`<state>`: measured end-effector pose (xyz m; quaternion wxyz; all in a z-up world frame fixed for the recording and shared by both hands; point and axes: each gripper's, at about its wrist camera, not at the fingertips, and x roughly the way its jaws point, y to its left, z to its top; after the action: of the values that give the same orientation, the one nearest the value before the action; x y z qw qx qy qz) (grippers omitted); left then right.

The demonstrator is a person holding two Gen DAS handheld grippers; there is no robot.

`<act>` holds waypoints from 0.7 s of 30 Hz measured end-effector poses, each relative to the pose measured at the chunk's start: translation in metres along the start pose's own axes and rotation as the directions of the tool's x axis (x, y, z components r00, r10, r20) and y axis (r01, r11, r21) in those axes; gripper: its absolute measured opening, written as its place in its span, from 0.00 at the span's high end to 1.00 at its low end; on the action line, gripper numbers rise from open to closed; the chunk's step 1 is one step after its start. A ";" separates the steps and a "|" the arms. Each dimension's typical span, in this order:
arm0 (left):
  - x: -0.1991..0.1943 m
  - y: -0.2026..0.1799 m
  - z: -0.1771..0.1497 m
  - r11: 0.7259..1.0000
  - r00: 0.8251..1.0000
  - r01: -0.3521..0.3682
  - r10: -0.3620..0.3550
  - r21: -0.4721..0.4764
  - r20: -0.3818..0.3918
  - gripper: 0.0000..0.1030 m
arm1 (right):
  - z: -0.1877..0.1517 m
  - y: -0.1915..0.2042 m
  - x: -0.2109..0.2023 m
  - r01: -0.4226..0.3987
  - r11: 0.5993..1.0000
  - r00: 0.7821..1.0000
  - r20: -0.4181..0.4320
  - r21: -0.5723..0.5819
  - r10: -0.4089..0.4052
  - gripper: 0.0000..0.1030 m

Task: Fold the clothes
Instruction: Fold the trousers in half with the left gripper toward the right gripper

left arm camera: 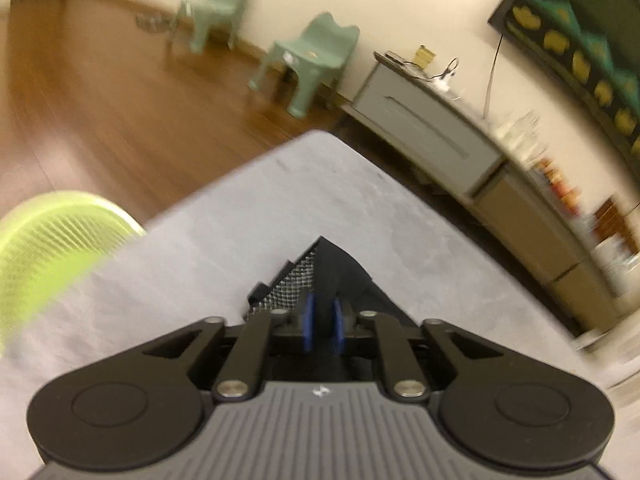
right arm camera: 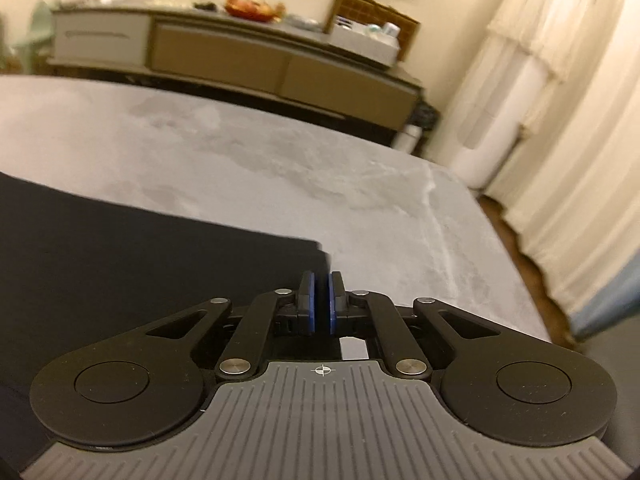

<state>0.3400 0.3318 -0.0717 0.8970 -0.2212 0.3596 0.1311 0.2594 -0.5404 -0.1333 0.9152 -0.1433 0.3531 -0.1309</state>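
A dark garment with a silvery mesh lining lies on the grey cloth-covered surface. One of its corners sticks up just beyond my left gripper, whose blue pads are shut on the fabric. In the right wrist view the same dark garment spreads flat across the left and lower left. Its far right corner ends just in front of my right gripper. The blue pads there are pressed close on the garment's edge.
A lime-green mesh chair back stands at the surface's left edge. Two mint child chairs sit on the wooden floor. A long low sideboard with clutter runs beyond the far edge. White curtains and a white cylinder stand at the right.
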 end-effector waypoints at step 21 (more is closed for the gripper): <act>-0.193 0.082 -0.120 0.992 0.998 0.067 -0.067 0.105 0.000 0.72 | -0.042 0.015 -0.096 -0.018 0.996 0.990 -0.141 0.089 0.031 0.52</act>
<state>0.1009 0.3299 -0.0381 0.9120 -0.1852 0.3566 0.0822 0.1644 -0.5010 -0.1099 0.8947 -0.0892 0.4131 -0.1449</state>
